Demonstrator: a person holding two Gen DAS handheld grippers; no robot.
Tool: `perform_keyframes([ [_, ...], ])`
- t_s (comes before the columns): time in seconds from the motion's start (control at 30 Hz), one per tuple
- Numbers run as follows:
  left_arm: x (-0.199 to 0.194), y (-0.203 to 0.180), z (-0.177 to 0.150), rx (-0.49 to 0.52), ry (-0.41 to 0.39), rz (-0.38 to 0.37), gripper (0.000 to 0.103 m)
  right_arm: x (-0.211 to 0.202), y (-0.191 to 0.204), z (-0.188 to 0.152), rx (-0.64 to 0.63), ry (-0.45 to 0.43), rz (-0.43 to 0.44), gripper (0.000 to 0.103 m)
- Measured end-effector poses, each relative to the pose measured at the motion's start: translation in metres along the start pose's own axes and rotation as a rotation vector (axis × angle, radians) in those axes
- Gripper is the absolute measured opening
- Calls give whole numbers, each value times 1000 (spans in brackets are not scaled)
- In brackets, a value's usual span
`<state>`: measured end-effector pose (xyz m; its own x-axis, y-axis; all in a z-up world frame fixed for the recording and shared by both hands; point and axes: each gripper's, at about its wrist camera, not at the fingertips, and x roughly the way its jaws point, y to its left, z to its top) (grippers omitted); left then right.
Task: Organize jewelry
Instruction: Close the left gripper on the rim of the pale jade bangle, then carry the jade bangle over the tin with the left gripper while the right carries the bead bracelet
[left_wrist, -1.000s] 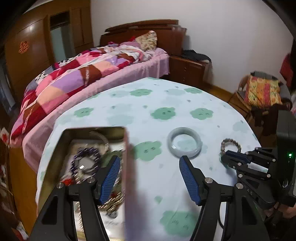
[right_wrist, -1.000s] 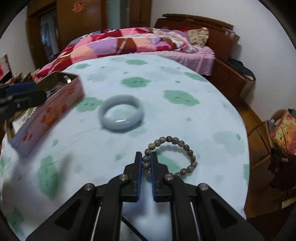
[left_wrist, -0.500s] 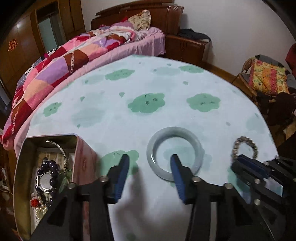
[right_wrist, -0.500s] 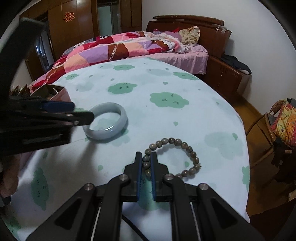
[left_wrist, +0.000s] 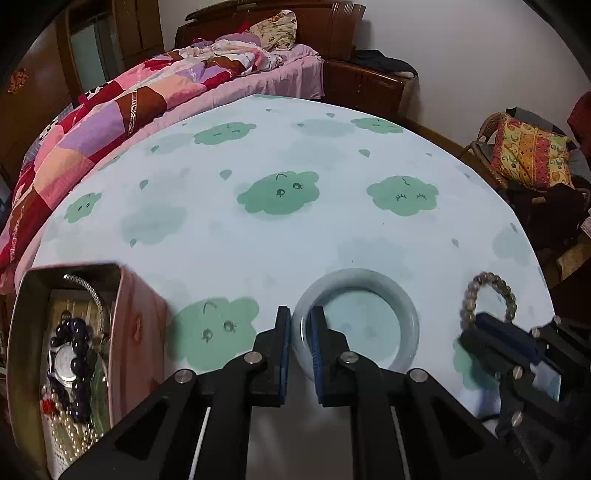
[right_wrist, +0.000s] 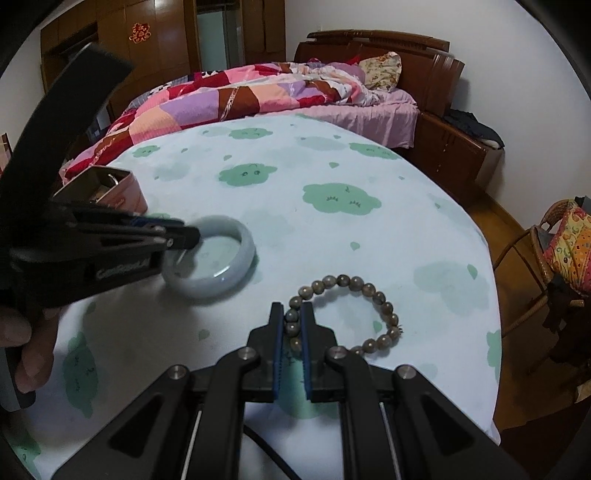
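Note:
A pale grey-green jade bangle lies on the round table. My left gripper is shut on its near left rim, one pad inside the ring and one outside. A brown bead bracelet lies to the right of the bangle. My right gripper is shut on the bracelet's left beads. An open pink tin box at the left holds dark purple beads, pearls and chains.
The table wears a light blue cloth with green clouds. Behind it stands a bed with a patchwork quilt and a wooden nightstand. A wicker chair with a patterned cushion is at the right. A hand holds the left gripper's handle.
My left gripper moved right from above the tin to the bangle, came down, and closed on the bangle's rim. The right gripper stayed shut on the bead bracelet.

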<state>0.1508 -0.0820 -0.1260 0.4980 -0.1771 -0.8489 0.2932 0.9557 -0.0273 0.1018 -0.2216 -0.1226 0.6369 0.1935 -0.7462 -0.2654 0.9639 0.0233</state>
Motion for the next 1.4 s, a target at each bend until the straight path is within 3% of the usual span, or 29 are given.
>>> perform_keyframes([
  [0.7, -67, 13, -28, -26, -136, -22, 10, -24, 3, -1, 17, -116, 30, 11],
  [1.4, -145, 62, -44, -117, -273, 17, 10, -73, 47, 37, -78, -253, 98, 11],
])
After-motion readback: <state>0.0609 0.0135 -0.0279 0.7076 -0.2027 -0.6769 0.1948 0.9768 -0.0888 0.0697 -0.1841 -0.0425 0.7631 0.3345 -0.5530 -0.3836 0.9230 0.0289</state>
